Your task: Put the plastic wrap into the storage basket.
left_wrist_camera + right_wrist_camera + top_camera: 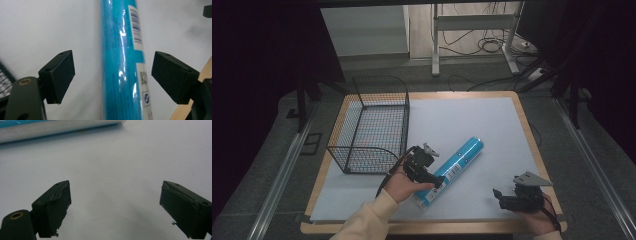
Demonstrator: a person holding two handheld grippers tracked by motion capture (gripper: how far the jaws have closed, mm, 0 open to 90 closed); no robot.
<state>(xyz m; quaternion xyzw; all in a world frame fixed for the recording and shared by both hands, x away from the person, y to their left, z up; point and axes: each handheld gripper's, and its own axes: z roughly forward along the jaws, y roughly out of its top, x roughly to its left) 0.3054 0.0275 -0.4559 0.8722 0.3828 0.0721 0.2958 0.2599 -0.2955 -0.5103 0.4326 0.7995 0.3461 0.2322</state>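
Two black jaws of the left gripper [113, 77] stand spread on either side of a blue cylindrical tube [122, 62], clear of it on both sides. That tube [454, 167] lies slantwise on the white sheet [472, 120] covering the wooden table [532, 150]. Near the table's right front edge, the right gripper [115, 207] hovers with jaws wide apart over bare sheet. At far left stands a black wire basket [369, 125].

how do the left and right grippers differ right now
The left gripper straddles the blue tube, its jaws either side of it without touching; the right gripper has only bare white sheet between its jaws. The left sits mid-table at the tube; the right sits near the front right corner. Both are open.
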